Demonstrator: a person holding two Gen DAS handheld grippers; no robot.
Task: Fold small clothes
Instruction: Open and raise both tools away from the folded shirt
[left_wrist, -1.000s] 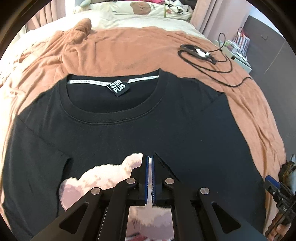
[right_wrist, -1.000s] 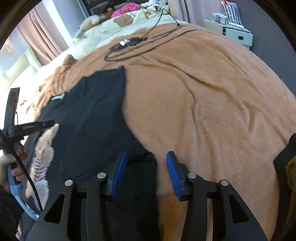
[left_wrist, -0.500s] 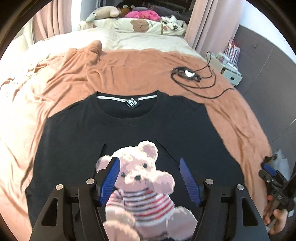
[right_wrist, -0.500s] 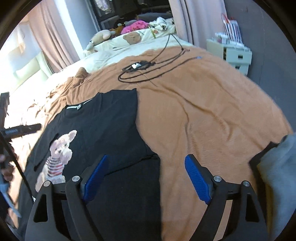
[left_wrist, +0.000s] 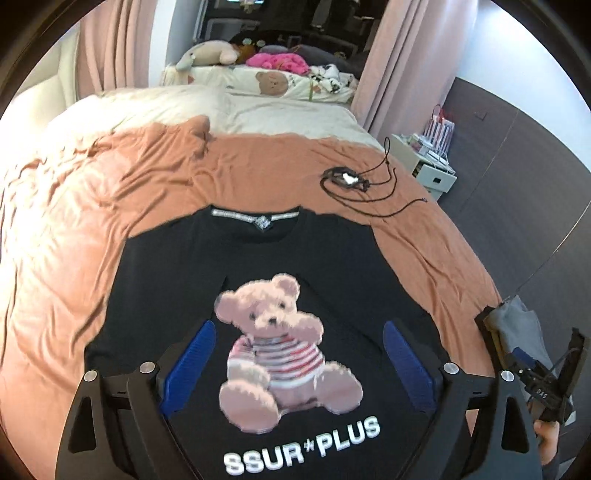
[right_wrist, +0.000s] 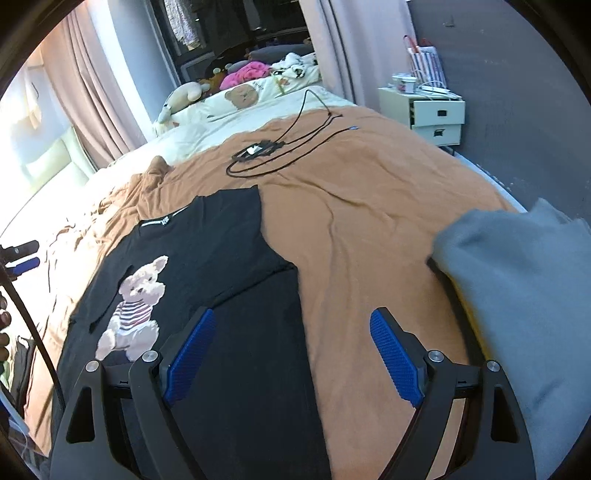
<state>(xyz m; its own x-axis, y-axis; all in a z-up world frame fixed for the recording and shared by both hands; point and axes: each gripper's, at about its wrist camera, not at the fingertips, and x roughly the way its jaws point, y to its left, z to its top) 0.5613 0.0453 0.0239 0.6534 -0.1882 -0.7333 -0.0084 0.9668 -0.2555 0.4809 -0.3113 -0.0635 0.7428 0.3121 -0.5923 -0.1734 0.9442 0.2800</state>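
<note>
1. We hold our left gripper (left_wrist: 295, 365) above a black T-shirt (left_wrist: 258, 266). Its jaws have just been opening from a shut pinch and now stand wide apart, with nothing between the blue pads. Half a second ago they framed only the bear's body; now the whole print and the lettering under it show.
2. Our right gripper (right_wrist: 291, 354) also has its jaws spread wide and empty, after opening earlier in the last second. It hovers over the shirt's near right edge.
3. We judge that both grippers have let go of the shirt and pulled back and up, so a spreading or smoothing step looks finished and the first fold comes next.
4. The shirt lies flat, front up, on a rust-orange blanket (left_wrist: 110, 206), collar pointing away from us. It is soft matte knit with a ribbed neckline, printed with a fuzzy pink teddy bear (left_wrist: 280, 350) in a striped top and the white words "SSUR*PLUS".
5. The blanket is thin and creased. A tangled black cable (left_wrist: 354, 184) lies well beyond the collar.
6. A folded grey garment (right_wrist: 517, 280) sits to the right, apart from the shirt.
</note>
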